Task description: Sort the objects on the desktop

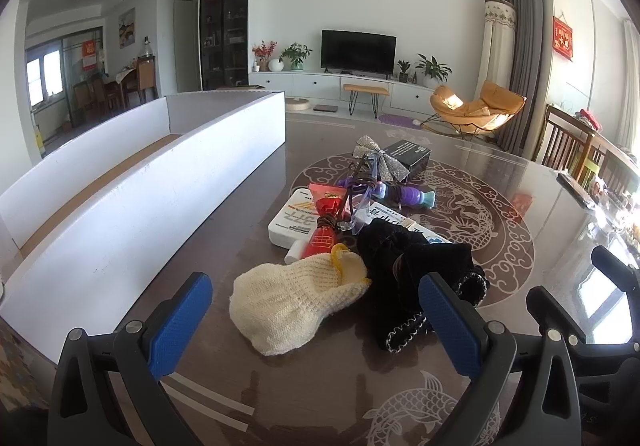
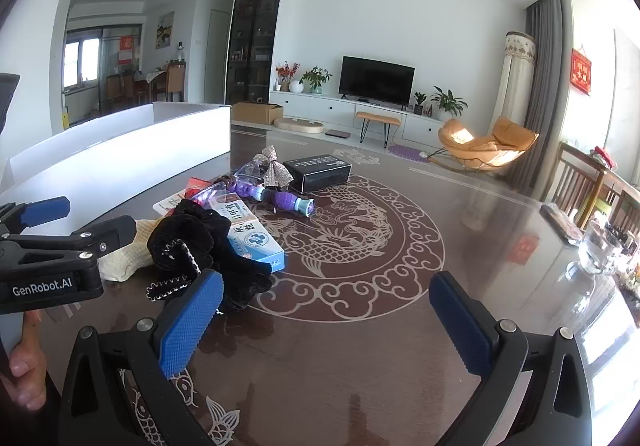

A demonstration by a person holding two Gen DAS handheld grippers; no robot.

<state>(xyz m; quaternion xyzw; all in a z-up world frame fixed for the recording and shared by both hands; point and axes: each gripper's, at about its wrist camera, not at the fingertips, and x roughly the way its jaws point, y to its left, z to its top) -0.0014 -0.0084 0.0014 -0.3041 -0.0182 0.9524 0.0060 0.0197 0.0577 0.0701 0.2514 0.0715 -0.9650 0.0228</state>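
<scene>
Both pairs of jaws stand spread wide with nothing between them: the left gripper (image 1: 316,310) hangs over the near end of the pile, the right gripper (image 2: 324,322) over bare table (image 2: 400,366) beside it. The things to sort lie heaped at the table's middle, just right of the white divided box (image 1: 140,206).

Risks, as I judge them:
1. The cream knit glove (image 1: 296,306) and the black velvet cloth (image 1: 404,266) touch and partly overlap, so a pinch on 1 may drag the other along.
2. The cloth drapes over the blue-and-white carton (image 2: 256,238); lifting it could tip or slide the carton.
3. The purple toy (image 1: 400,196), clear glasses (image 1: 360,206) and silver bow (image 1: 376,158) lie tangled; pulling 1 may sweep the rest across the glossy top.
</scene>
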